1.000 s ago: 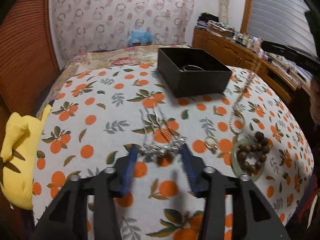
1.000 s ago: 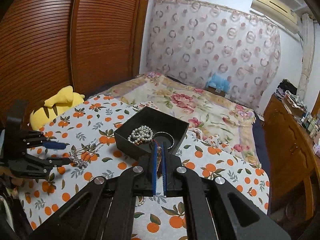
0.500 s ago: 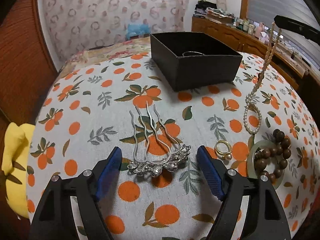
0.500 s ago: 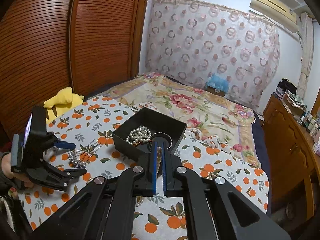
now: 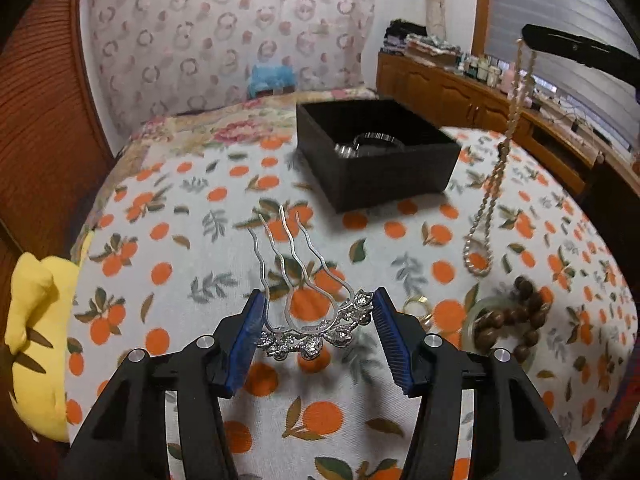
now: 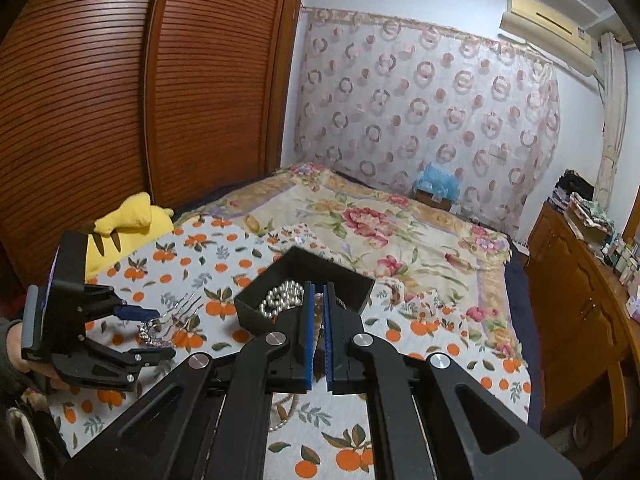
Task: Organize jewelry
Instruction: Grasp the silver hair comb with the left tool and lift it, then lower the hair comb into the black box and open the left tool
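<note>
Bare orange-print cloth (image 5: pixel 168 240) lies open on the left and in the near middle. The black box (image 5: pixel 376 160) blocks the far centre. On the right, a hanging pearl necklace (image 5: pixel 492 200) crosses the way, with a gold ring (image 5: pixel 416 304) and wooden bead bracelet (image 5: pixel 516 320) crowding the near right. A yellow plush (image 5: pixel 36 340) borders the left edge.

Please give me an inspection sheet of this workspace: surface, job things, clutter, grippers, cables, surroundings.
Surface: bed with orange-print cloth.
Job's things: black box holding pearls and a bangle; hair comb; pearl necklace; ring; bead bracelet on a jade bangle.
Clutter: yellow plush.
Grippers: left gripper closing around the comb, contact unclear; right gripper shut on the necklace, which hangs above the cloth.
Cables: nothing seen.
Surroundings: wardrobe, curtain, dresser, air conditioner.
</note>
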Demonstrator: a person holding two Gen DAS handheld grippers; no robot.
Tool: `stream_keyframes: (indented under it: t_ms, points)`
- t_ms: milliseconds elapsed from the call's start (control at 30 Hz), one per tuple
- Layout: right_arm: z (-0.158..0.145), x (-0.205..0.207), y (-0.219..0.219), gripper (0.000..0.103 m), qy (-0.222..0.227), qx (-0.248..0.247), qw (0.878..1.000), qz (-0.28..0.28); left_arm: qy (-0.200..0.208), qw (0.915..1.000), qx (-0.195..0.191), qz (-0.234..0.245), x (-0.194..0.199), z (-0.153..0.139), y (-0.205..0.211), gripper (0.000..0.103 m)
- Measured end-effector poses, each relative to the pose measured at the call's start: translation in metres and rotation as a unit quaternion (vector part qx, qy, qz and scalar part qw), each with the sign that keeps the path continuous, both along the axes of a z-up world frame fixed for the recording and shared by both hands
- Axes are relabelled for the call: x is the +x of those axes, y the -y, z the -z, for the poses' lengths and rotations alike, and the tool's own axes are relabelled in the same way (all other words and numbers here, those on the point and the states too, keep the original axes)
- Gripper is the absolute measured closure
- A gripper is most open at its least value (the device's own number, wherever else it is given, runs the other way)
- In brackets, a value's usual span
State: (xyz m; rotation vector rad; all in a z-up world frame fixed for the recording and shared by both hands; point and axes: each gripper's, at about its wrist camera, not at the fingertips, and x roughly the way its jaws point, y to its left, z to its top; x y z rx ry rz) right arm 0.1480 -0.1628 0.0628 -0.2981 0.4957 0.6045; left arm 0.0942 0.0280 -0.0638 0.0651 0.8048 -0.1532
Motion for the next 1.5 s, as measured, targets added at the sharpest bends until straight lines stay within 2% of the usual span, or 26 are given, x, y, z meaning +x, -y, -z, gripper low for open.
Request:
stream_keyframes:
  t_ms: [467,800,933,1167,1233,1267,1500]
  points:
    - [-0.067,0.018,-0.011,0.098,0.05,0.023,0.998,0.003,0.047,0.9987,-0.012,0.017,0.028,-0.049,0.017,0.05]
    - [-0.096,0.051,-0.016,0.098,0.056,0.036,0.998,0.014,0.061,0.9979,-0.005,0.02,0.052,-0.068,0.025,0.05]
    - [-0.084,0.063,-0.02,0.098,0.039,0.03,0.999,0.017,0.062,0.9978,0.0,0.021,0.062,-0.07,0.03,0.05]
    - [-0.024,0.094,-0.022,0.097,-0.046,0.039,0.998,0.015,0.055,0.9982,0.009,0.023,0.081,-0.064,0.037,0.05]
    - [-0.008,0.101,-0.021,0.09,-0.064,0.04,0.997,0.019,0.05,0.9984,0.01,0.023,0.087,-0.061,0.039,0.05]
    - [-0.001,0.103,-0.019,0.082,-0.07,0.042,0.996,0.022,0.049,0.9985,0.011,0.024,0.089,-0.06,0.039,0.05]
    - [0.019,0.102,0.002,0.082,-0.077,0.044,0.995,0.033,0.038,0.9987,0.021,0.026,0.112,-0.051,0.05,0.05]
